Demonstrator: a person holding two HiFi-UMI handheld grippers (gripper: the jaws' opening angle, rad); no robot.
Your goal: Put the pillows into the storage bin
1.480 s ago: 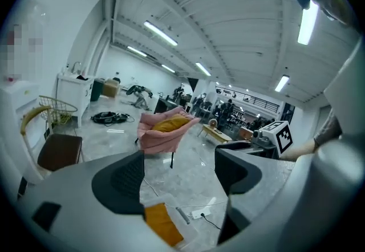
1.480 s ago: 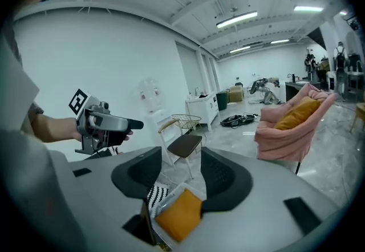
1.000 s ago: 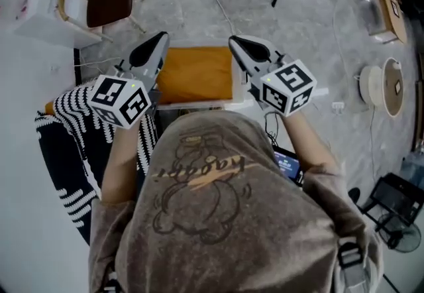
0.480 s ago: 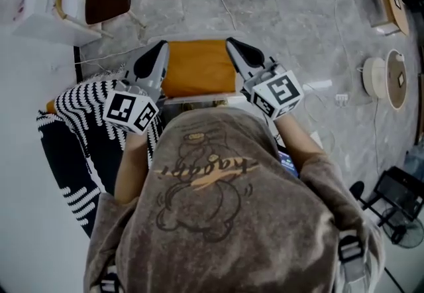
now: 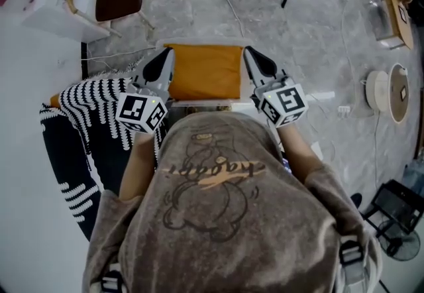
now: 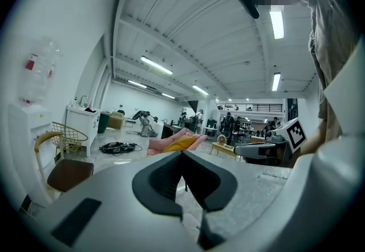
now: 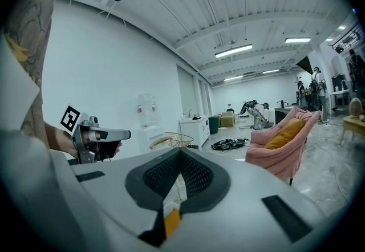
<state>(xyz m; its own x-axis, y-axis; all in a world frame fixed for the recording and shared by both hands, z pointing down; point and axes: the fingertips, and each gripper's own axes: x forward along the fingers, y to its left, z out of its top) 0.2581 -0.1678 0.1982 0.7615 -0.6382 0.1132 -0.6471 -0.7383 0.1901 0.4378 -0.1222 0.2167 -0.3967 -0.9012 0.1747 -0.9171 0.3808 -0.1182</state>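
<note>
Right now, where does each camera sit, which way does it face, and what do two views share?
Head view: on the person's head, looking steeply down at the mustard-orange pillow in the white-rimmed storage bin; brown printed shirt, forearms, left gripper and right gripper show.
Left gripper view: rides the left gripper, facing roughly level along shut jaws; right gripper and shirt at right.
Right gripper view: rides the right gripper, likewise; left gripper and shirt at left.
Shared: both gripper views see the pink armchair.
</note>
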